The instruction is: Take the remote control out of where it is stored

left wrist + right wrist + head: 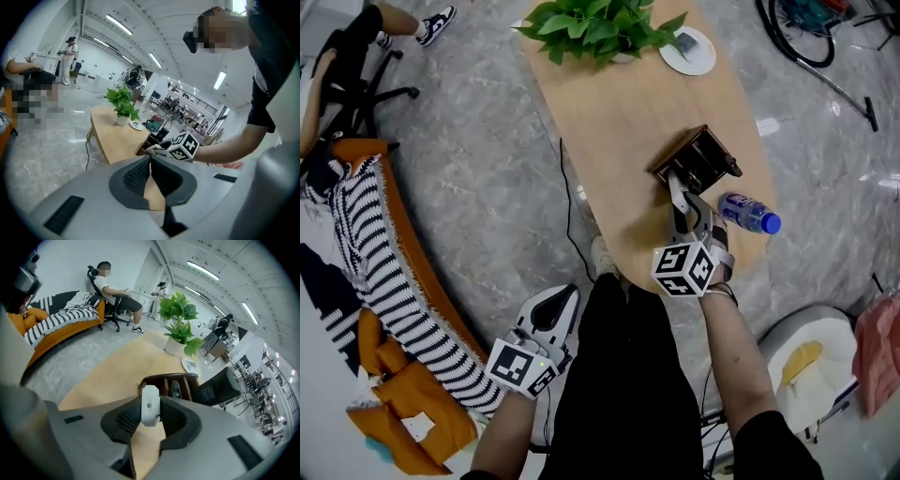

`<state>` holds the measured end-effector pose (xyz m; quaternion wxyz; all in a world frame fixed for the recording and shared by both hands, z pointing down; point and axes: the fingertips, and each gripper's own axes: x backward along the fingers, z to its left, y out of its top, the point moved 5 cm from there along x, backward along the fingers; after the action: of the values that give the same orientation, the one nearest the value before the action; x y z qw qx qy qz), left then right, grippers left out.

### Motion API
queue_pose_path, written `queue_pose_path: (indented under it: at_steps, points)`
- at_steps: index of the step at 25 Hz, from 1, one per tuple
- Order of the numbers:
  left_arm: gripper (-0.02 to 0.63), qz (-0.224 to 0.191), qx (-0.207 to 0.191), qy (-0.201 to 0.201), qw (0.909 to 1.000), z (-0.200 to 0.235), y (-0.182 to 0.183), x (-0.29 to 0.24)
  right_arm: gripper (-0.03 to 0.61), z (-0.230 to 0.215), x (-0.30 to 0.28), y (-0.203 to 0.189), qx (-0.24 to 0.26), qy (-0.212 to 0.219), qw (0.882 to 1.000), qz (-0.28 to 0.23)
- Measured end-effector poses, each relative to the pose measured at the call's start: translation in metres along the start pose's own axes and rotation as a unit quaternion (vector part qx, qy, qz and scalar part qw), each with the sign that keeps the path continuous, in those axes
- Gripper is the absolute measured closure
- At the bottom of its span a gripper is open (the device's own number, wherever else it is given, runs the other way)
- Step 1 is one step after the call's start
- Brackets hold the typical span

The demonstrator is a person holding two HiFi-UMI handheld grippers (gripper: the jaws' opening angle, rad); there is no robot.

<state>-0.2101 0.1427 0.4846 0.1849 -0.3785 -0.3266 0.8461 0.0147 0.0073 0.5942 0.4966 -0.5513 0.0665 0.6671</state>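
Left gripper (151, 159) jaws closed, empty; right gripper (150, 405) jaws apparently pinch one white remote (150, 414); one rack (698, 159), one bottle (748, 212) on wooden surface (619, 122)

A large open-plan office with a lounge corner. Long strip lights (117, 23) run across a high white ceiling above a polished grey stone floor (478, 169). In the head view, an orange sofa (403, 248) with a striped throw (370, 253) sits at 9 o'clock. A potted plant (600, 28) tops a wooden table (619, 122) at 12 o'clock. A person sits in a swivel office chair (99, 303), and rows of desks (187, 105) fill the background.
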Motion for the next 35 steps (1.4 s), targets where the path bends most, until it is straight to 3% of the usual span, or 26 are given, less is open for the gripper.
queue_pose_path:
  at_steps: [9, 16, 19, 23, 25, 27, 31, 35]
  points:
    - [0.6, 0.0, -0.005, -0.02, 0.9998, -0.008, 0.004, -0.01, 0.469, -0.003, 0.056, 0.016, -0.042, -0.004, 0.997, -0.06]
    - [0.6, 0.009, -0.022, -0.038, 0.999, -0.019, 0.007, -0.019, 0.469, -0.001, 0.093, 0.014, -0.145, 0.03, 0.983, -0.109]
    - [0.6, 0.017, -0.025, -0.042, 0.9987, -0.021, 0.003, -0.021, 0.469, 0.004, 0.094, 0.008, -0.238, 0.079, 0.96, -0.127]
    - [0.6, 0.028, -0.029, -0.046, 0.9981, -0.023, -0.004, -0.024, 0.469, 0.01, 0.086, -0.015, -0.419, 0.143, 0.889, -0.119]
    - [0.6, 0.033, -0.031, -0.048, 0.9978, -0.025, -0.007, -0.026, 0.469, 0.016, 0.08, -0.03, -0.47, 0.153, 0.863, -0.102]
    - [0.6, 0.035, -0.029, -0.049, 0.9978, -0.026, -0.01, -0.03, 0.469, 0.021, 0.075, -0.044, -0.482, 0.151, 0.859, -0.085]
    - [0.6, 0.041, -0.025, -0.05, 0.9976, -0.027, -0.014, -0.035, 0.469, 0.032, 0.064, -0.061, -0.444, 0.15, 0.881, -0.06]
    - [0.6, 0.052, -0.026, -0.051, 0.997, -0.027, -0.021, -0.038, 0.469, 0.039, 0.053, -0.078, -0.488, 0.168, 0.856, -0.045]
